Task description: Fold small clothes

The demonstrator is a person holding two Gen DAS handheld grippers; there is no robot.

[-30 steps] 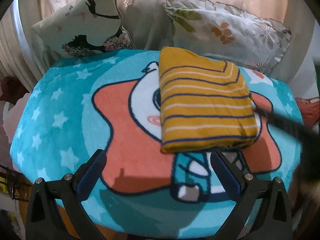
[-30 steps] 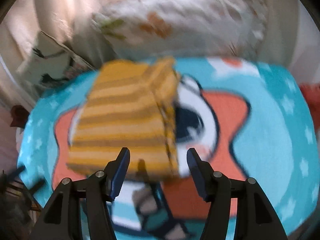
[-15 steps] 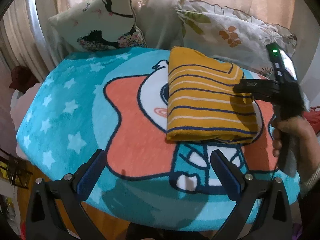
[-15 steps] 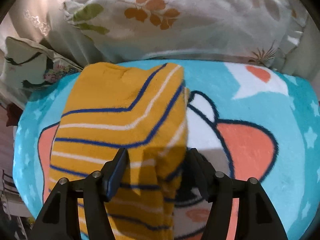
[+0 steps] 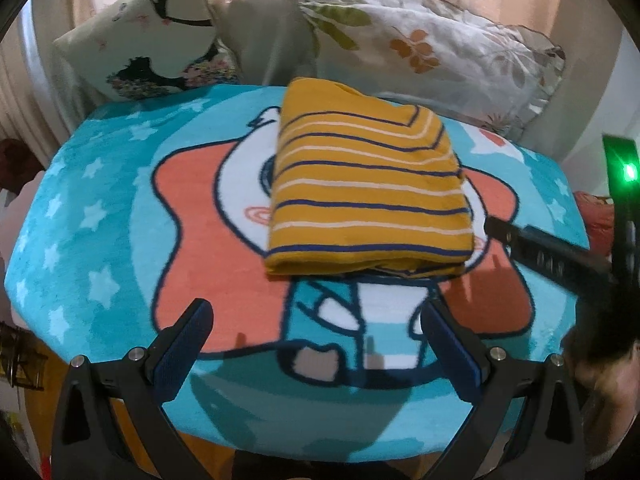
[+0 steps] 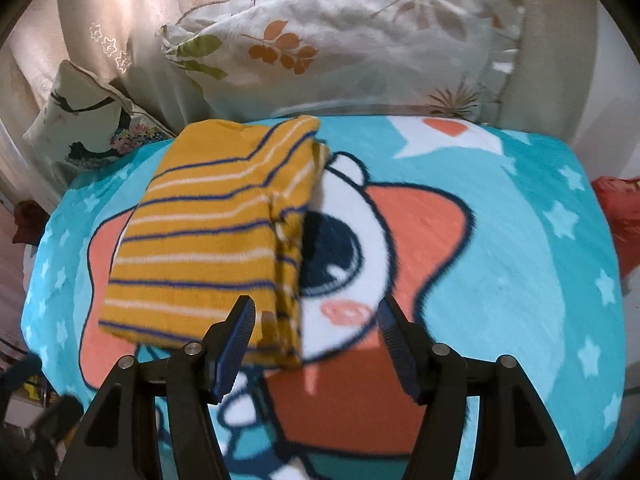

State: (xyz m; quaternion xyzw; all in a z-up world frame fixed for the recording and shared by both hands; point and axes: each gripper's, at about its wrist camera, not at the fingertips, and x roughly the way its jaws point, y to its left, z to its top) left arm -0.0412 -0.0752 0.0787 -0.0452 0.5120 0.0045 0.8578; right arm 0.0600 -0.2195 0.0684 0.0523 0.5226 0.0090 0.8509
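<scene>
A mustard-yellow garment with navy and white stripes (image 5: pixel 370 190) lies folded into a thick rectangle on the turquoise cartoon blanket (image 5: pixel 100 200). My left gripper (image 5: pixel 316 344) hovers open over the blanket in front of the garment's near edge, with nothing between its fingers. In the right wrist view the folded garment (image 6: pixel 208 240) lies to the left and ahead. My right gripper (image 6: pixel 316 340) is above the garment's near right corner; its jaws are opening and the pads press on nothing. The right tool also shows at the right edge of the left wrist view, with a green light.
Two pillows lean at the back: a bird-print pillow (image 5: pixel 152 36) on the left and a leaf-print pillow (image 5: pixel 432 44) on the right, before a beige curtain. A red cloth (image 6: pixel 620 208) lies past the blanket's right edge. A person's hand (image 5: pixel 600 368) holds the right tool.
The right gripper pulled back from over the garment toward me and its jaws widened. The left gripper shifted, so the garment sits more central in its view. The garment stays folded in place.
</scene>
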